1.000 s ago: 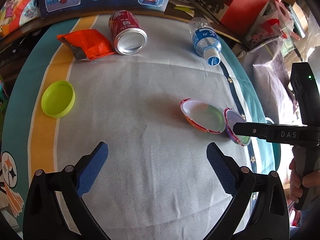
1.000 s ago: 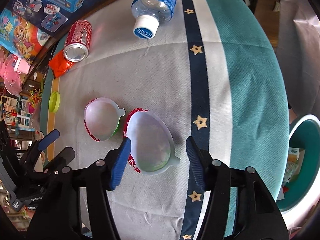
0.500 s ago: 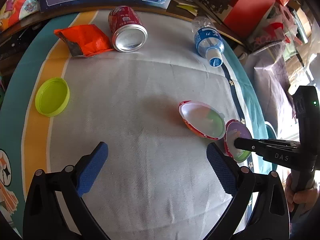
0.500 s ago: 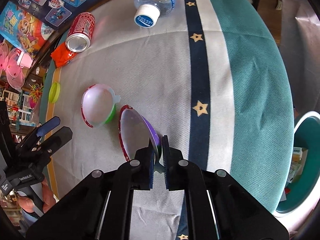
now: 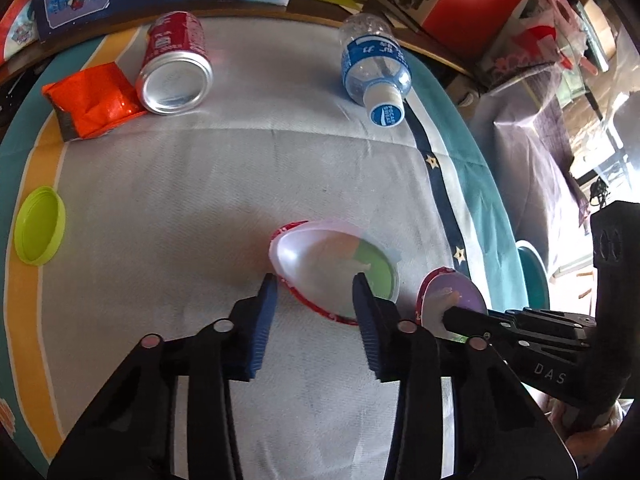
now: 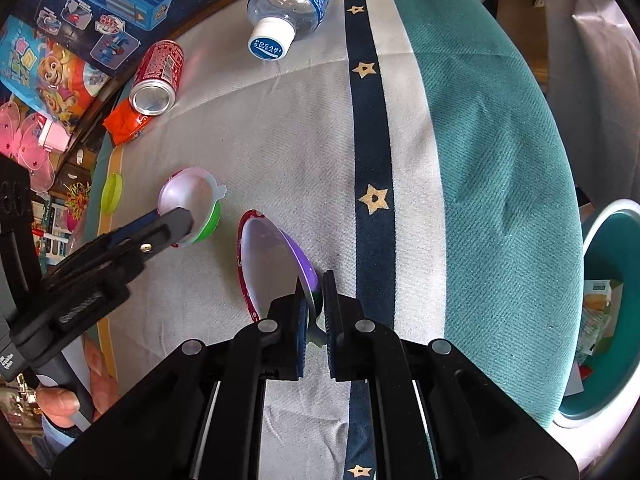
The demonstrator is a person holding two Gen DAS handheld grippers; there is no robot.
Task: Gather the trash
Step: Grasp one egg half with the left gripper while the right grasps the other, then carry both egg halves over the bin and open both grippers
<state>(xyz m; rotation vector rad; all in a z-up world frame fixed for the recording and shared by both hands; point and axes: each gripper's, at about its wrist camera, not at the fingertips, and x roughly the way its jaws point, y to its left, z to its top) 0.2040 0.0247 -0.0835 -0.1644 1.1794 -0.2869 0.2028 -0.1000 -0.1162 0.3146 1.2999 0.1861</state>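
A: What are the right tongs doing?

B: They are clamped nearly flat on the rim tab of the purple-lidded egg half, tipping it onto its edge. A thin lip is the only part narrow enough for the pads to pinch, which I think is why it is taken there.

A: And the left tongs?

B: Their jaws have just been closing, with the green-lidded egg half between the blue pads. It lies hollow side up on the cloth, and I cannot tell whether the pads press on it yet, so I would not call it held.

A: Where do both halves sit?

B: Side by side near the middle of the surface, a little toward its right edge and the navy star stripe.

A: Why there?

B: Probably because the teal bin stands just off the right edge, already holding scraps, so the carry is short.

A: What else waits?

B: Along the far edge lie a red can, an orange wrapper and a water bottle; a lime lid lies at the left edge.
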